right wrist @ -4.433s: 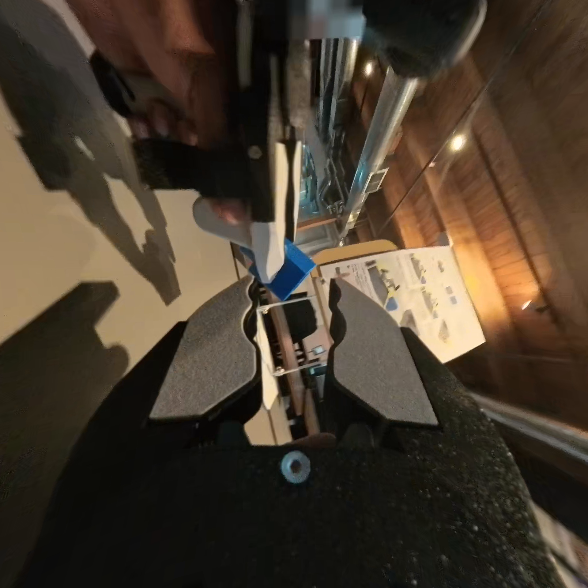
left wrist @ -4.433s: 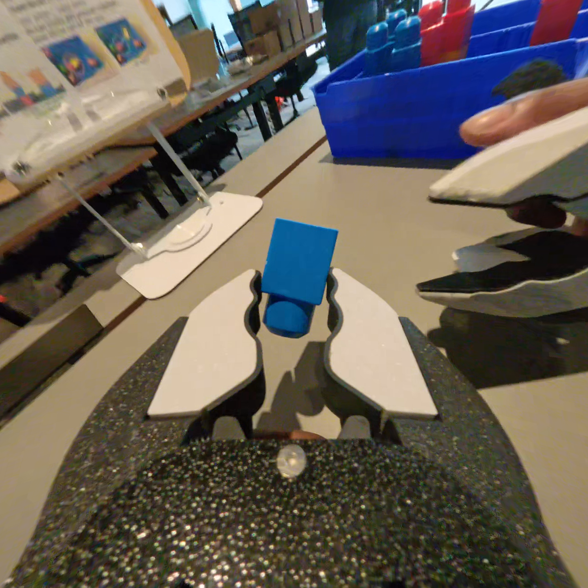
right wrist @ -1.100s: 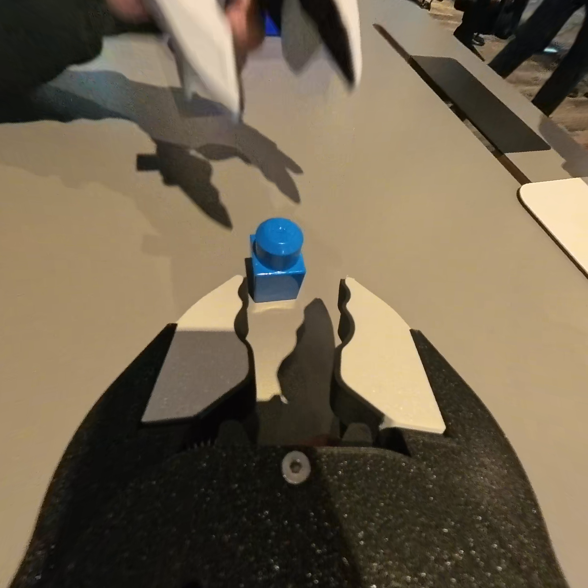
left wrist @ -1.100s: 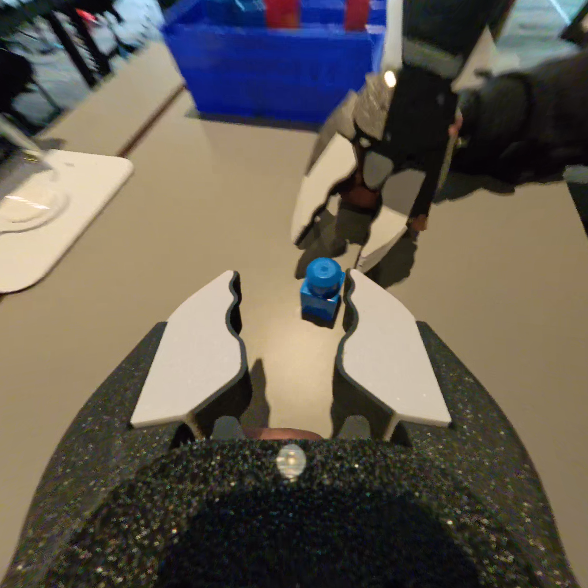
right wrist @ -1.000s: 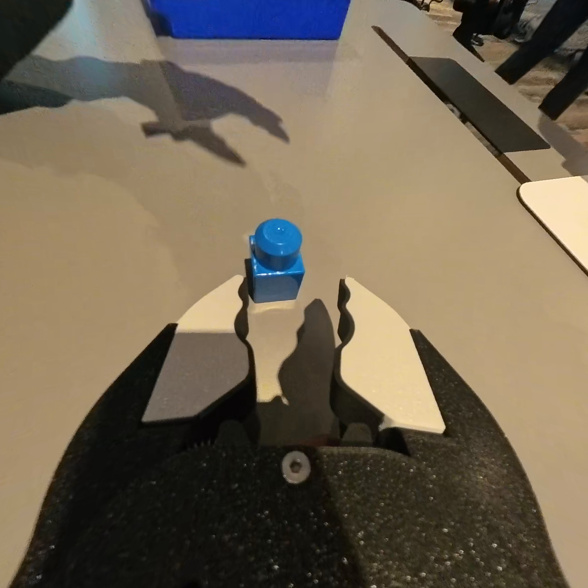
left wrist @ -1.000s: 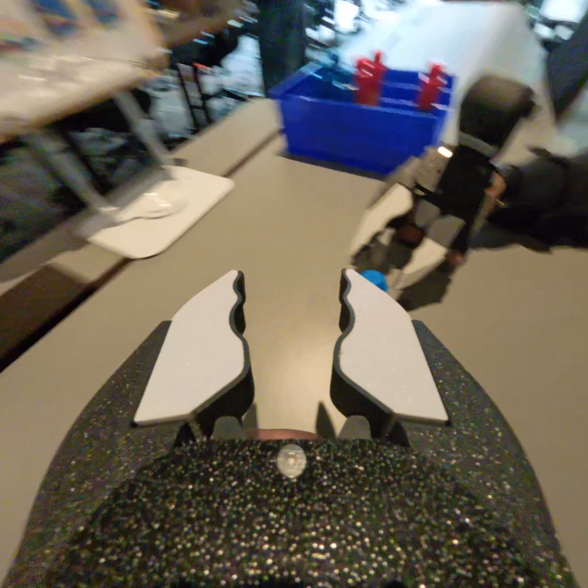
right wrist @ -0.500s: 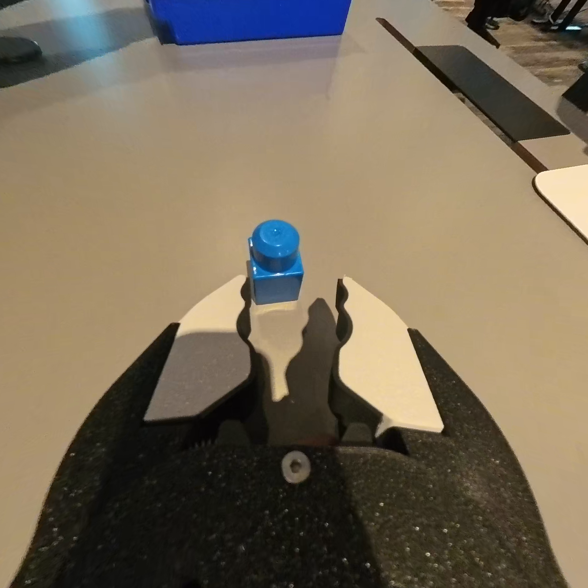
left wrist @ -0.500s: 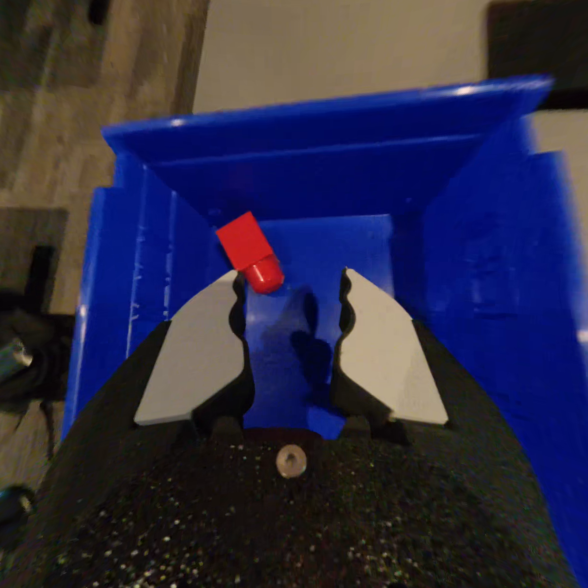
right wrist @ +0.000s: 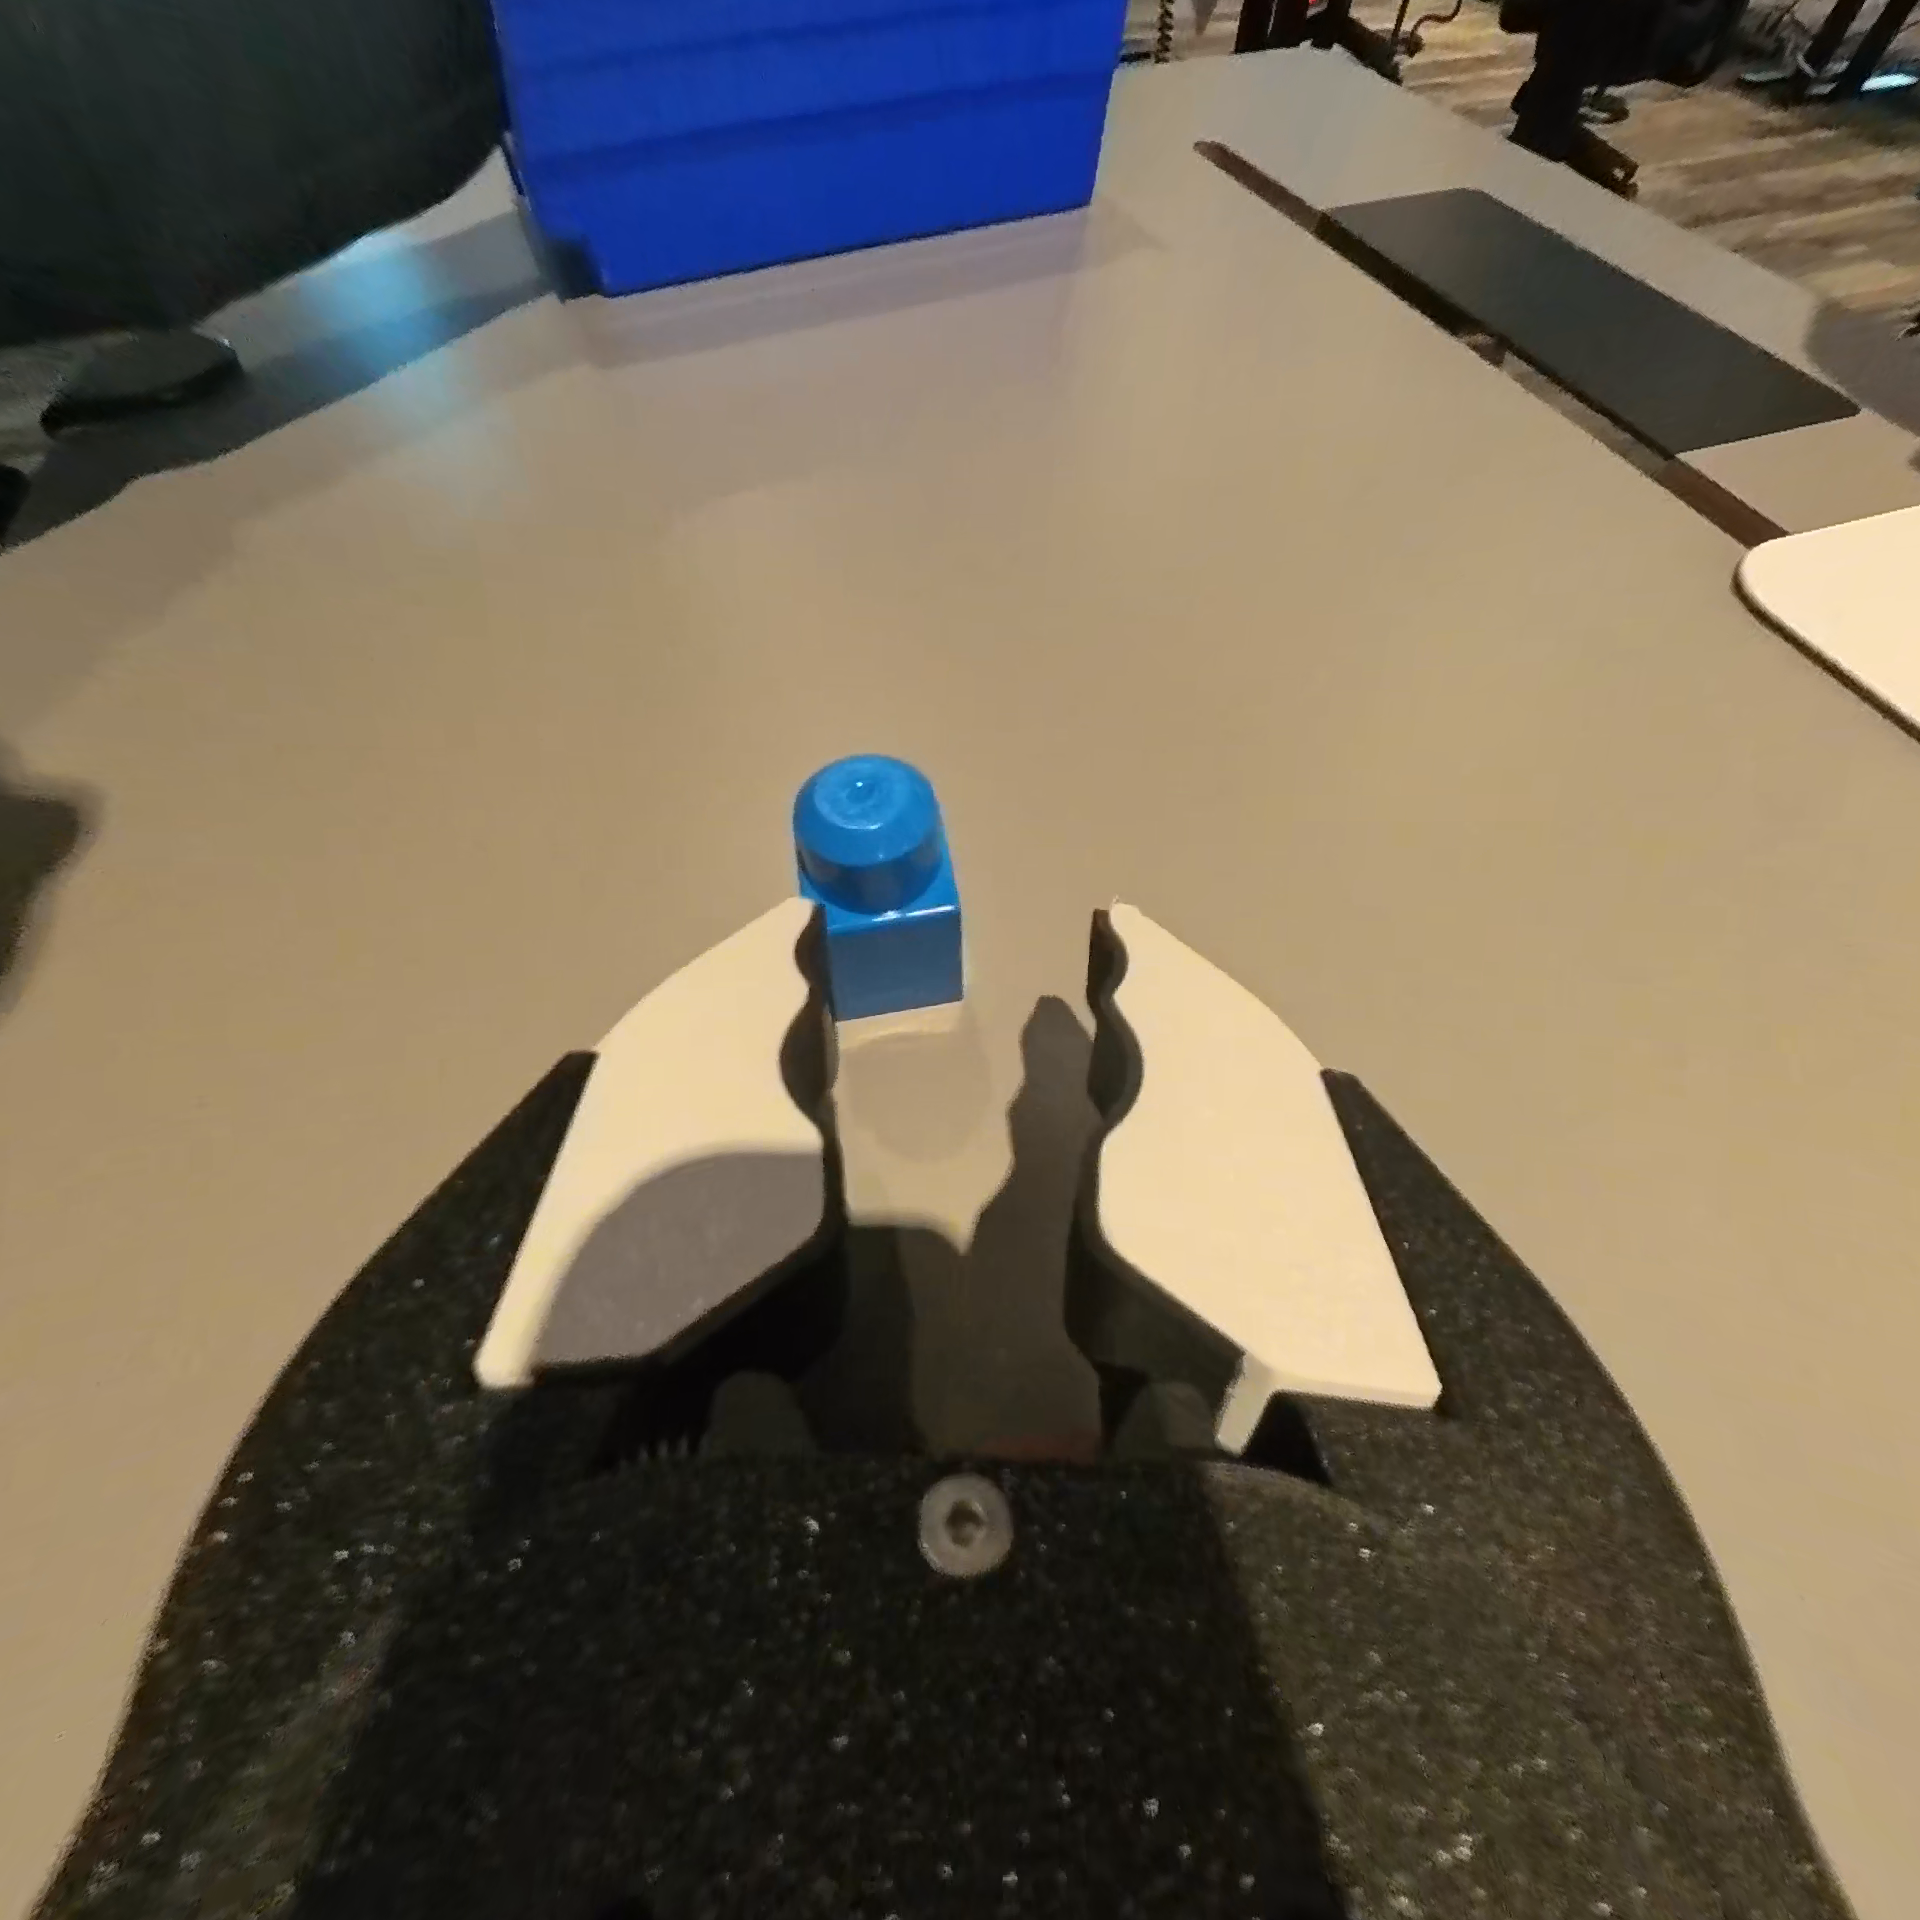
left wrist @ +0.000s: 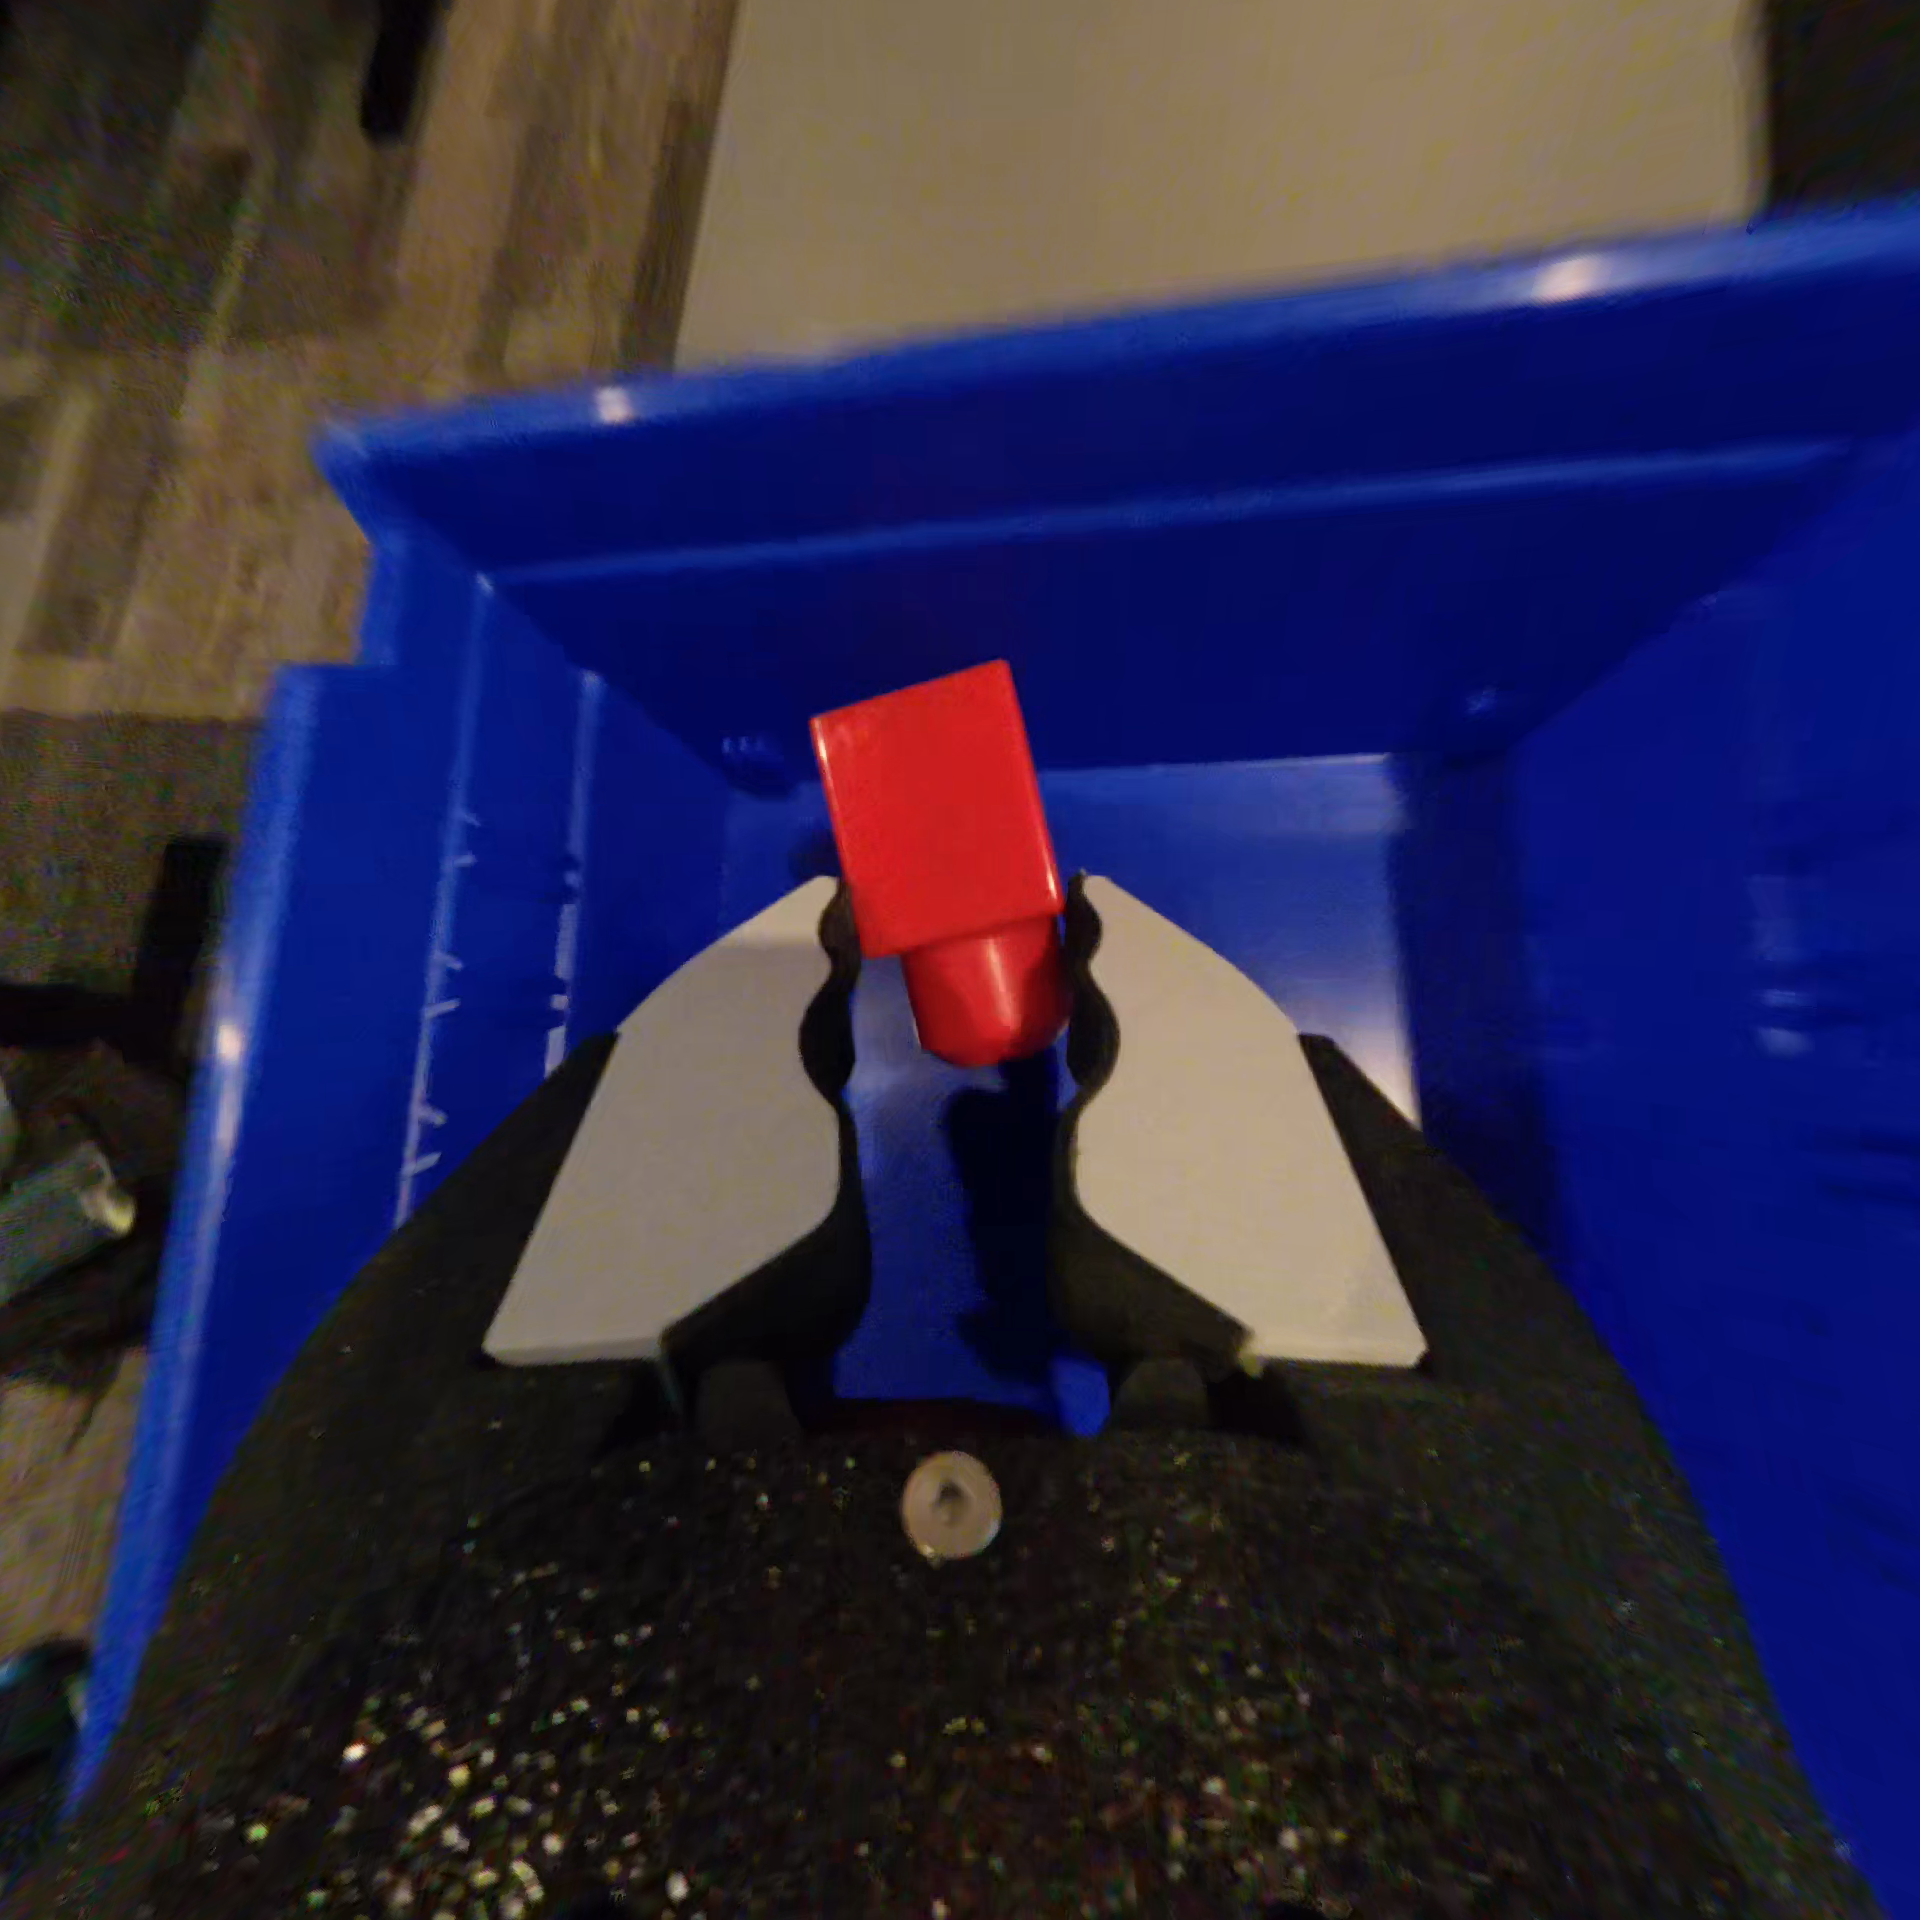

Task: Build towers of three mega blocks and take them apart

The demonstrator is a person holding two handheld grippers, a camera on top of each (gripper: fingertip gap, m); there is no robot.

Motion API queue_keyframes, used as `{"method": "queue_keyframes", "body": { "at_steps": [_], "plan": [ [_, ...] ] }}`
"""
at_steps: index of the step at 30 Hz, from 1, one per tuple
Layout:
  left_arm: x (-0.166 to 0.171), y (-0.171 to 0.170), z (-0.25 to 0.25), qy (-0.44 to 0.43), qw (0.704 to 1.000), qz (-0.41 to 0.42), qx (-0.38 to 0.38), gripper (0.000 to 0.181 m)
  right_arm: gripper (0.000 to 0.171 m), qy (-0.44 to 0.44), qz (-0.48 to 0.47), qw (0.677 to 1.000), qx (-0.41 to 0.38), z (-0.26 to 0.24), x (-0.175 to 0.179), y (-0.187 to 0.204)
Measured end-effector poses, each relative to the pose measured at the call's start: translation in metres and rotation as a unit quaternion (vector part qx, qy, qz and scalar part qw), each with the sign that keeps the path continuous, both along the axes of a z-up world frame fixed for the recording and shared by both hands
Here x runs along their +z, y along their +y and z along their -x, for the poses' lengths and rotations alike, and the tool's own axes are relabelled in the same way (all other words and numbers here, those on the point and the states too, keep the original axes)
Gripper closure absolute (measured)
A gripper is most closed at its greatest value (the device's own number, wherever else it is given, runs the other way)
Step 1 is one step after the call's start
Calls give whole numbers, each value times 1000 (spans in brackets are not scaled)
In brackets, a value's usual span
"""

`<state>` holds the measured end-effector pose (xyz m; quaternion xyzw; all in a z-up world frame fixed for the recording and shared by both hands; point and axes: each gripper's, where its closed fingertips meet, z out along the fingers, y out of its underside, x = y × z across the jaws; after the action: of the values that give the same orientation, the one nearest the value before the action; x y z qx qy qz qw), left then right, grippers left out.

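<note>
- We have the red block (left wrist: 935, 821) between the tips of the left gripper (left wrist: 961, 914), inside the blue bin (left wrist: 1143, 582). Its stud points back toward the camera and its square base points away, so the block lies tipped rather than upright.
- The left jaws are drawn in against the block's lower body and stud. We judge this a grip at the tips only; the block will need turning stud-up before it can seat.
- The blue block (right wrist: 878, 894) stands upright on the grey table (right wrist: 1247, 623), stud up, ready as a tower base.
- The right gripper (right wrist: 951, 914) is spread apart and holds nothing. Its left fingertip is at the block's side; whether it touches, we cannot tell. The right fingertip stands apart. We judge it placed to steady the base.
- The bin walls enclose the left gripper closely, so we expect to lift straight out.
- On the table beyond: the bin, a black panel (right wrist: 1558, 301) and a white board (right wrist: 1849, 613), all well apart from the blue block.
</note>
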<state>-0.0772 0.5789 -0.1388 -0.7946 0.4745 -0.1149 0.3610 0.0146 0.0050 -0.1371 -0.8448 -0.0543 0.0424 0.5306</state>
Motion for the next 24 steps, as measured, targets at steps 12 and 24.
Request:
{"method": "queue_keyframes", "body": {
  "at_steps": [12,24],
  "plan": [
    [107,-432,-100,-124,823,90,-547,143,127,-227,-154,958,-81,-29,65,-11],
    [50,-576,-126,15,753,107,-649,143,122,-588,-120,795,-89,-38,76,-31]
  ]
}}
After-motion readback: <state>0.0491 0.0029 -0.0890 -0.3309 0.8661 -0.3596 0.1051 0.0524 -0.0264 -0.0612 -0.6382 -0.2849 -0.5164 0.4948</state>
